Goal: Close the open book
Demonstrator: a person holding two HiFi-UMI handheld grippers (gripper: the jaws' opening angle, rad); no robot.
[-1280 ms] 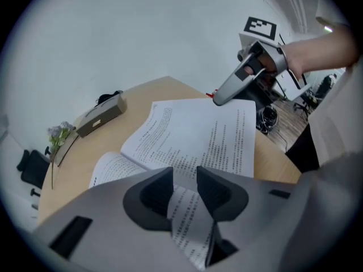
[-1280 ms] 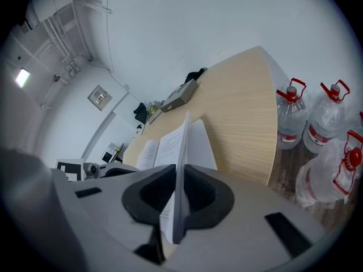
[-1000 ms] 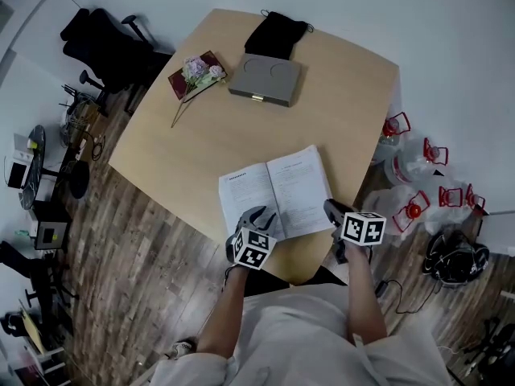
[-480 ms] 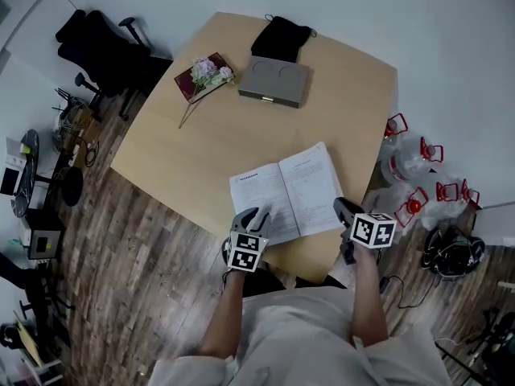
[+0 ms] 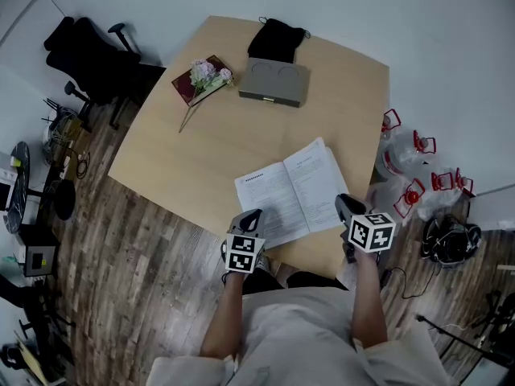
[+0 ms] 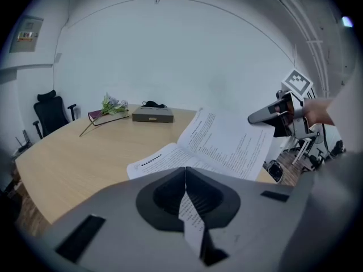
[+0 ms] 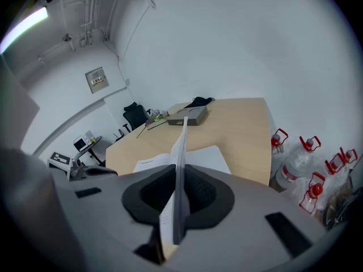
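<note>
An open book (image 5: 294,190) lies near the front edge of the wooden table (image 5: 201,151). My left gripper (image 5: 251,215) is at the book's near left corner. Its jaws have just been closing, and in the left gripper view the left gripper (image 6: 185,171) is shut on a thin printed page. My right gripper (image 5: 344,205) is at the near right corner. In the right gripper view the right gripper (image 7: 178,174) is shut on the book's right half (image 7: 180,146), which stands on edge between the pads. The right-hand pages (image 6: 227,140) tilt up off the table.
A grey box (image 5: 269,83) and a black pouch (image 5: 276,37) sit at the table's far side, with flowers on a red book (image 5: 201,77) to their left. Water bottles with red handles (image 5: 406,155) stand on the floor at right. A black office chair (image 5: 84,51) is far left.
The left gripper was open at the book's near left corner and has shut on a page. The right gripper has risen, lifting the book's right half.
</note>
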